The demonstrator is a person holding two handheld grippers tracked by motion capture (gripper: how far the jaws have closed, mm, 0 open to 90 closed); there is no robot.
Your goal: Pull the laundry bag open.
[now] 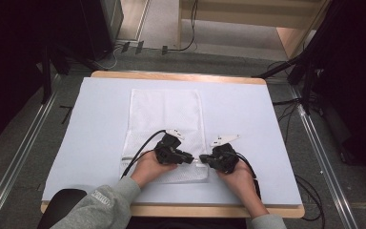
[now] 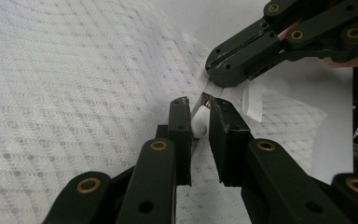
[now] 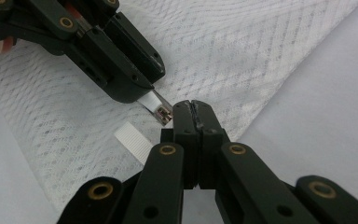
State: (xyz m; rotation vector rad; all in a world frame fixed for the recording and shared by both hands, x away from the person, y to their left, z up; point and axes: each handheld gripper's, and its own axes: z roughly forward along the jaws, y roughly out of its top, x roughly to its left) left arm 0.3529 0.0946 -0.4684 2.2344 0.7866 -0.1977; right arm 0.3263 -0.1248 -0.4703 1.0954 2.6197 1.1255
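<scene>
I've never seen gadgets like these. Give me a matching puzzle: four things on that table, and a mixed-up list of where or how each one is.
Things:
1. mesh bag
2. zipper pull
3. right gripper
4. ribbon tag

Place or state:
A. shut on the bag's edge
B. loose on the mesh, gripped by nothing
C. spread flat on the table
D. pinched in the left gripper

Pairs: 1-C, 2-D, 3-A, 4-B
</scene>
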